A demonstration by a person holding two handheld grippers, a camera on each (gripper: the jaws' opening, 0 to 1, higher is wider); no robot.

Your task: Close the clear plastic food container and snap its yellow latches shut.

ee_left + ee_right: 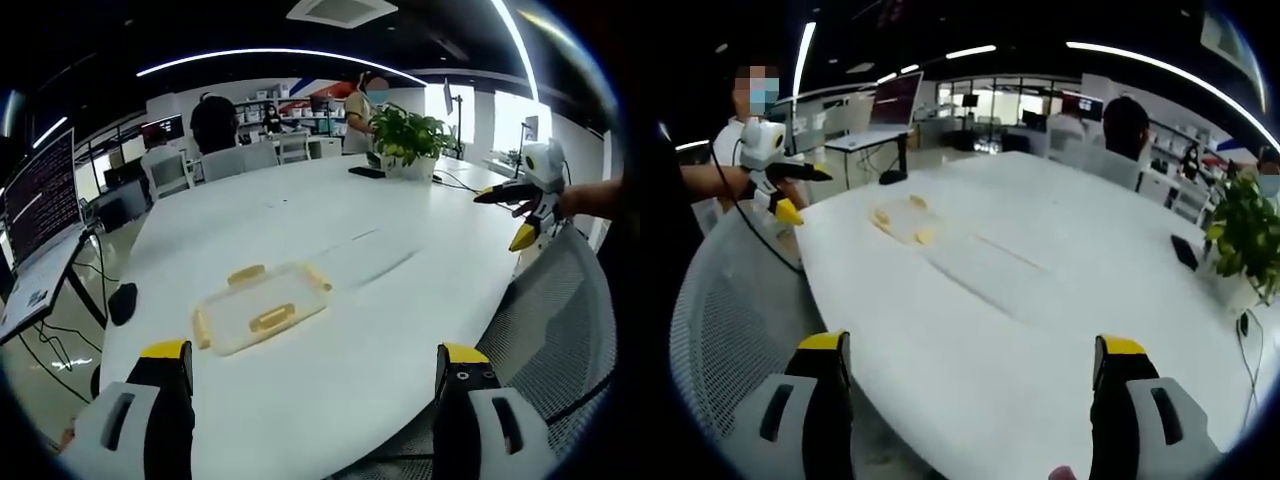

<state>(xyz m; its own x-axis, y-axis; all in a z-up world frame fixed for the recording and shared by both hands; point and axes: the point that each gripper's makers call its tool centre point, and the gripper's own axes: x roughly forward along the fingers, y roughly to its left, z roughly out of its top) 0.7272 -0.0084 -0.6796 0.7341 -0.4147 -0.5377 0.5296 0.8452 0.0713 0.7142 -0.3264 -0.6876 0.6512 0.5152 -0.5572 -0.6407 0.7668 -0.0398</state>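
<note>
One clear container (262,307), three visible yellow latches (271,318), two wide-apart grippers (315,385).

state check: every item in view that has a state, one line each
clear plastic food container: lid on, flat on the white table, not held
yellow latches: cannot tell whether snapped
left gripper: open, empty, short of the container
right gripper: open, empty, over the table edge
potted plant: upright
monitor: on

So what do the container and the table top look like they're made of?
Container: seemingly clear, slightly cloudy plastic, since the white top shows through it; its latches look like opaque yellow plastic. Table: a smooth white top, probably laminate, with a soft sheen.
</note>
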